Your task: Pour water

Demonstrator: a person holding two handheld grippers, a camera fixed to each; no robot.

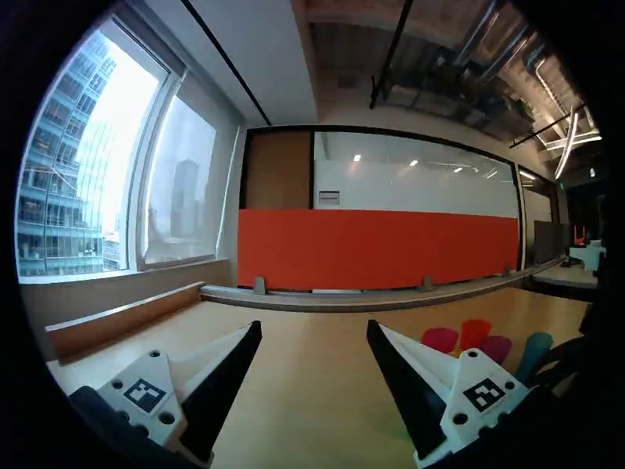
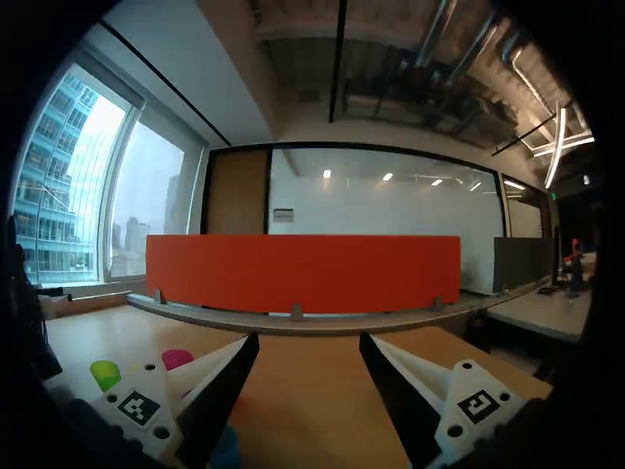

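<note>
Fingers of the left gripper [image 1: 312, 324] stood spread wide apart: two white wedges with black inner faces, each bearing one square marker, with the wooden table [image 1: 312, 406] showing in the gap. In the left gripper view, four coloured cups clustered on the table to the right, just beyond the right-hand finger: a pink cup [image 1: 440, 338], an orange cup [image 1: 475, 331], a magenta cup [image 1: 495, 347] and a teal cup [image 1: 536, 352]. All four were cut off low down by the finger or by a dark shape at the edge, so only their upper parts showed, and whether they touched one another could not be told.

The right gripper [image 2: 307, 338] was likewise spread open and held over the same table, gripping nothing. In the right gripper view, a green cup [image 2: 105, 374] and a pink rim [image 2: 177, 359] sat to the left, near the left-hand finger, the pink one partly hidden behind it. One blue shape [image 2: 227, 449] peeked out under that finger at the bottom edge; too little of it showed to say what it was.

Far across the table ran one long orange partition [image 1: 375, 250]. Two window panes [image 1: 125, 172] rose at the far left. A second desk [image 2: 539, 309] lay at the far right, and the items on it were too small to make out.
</note>
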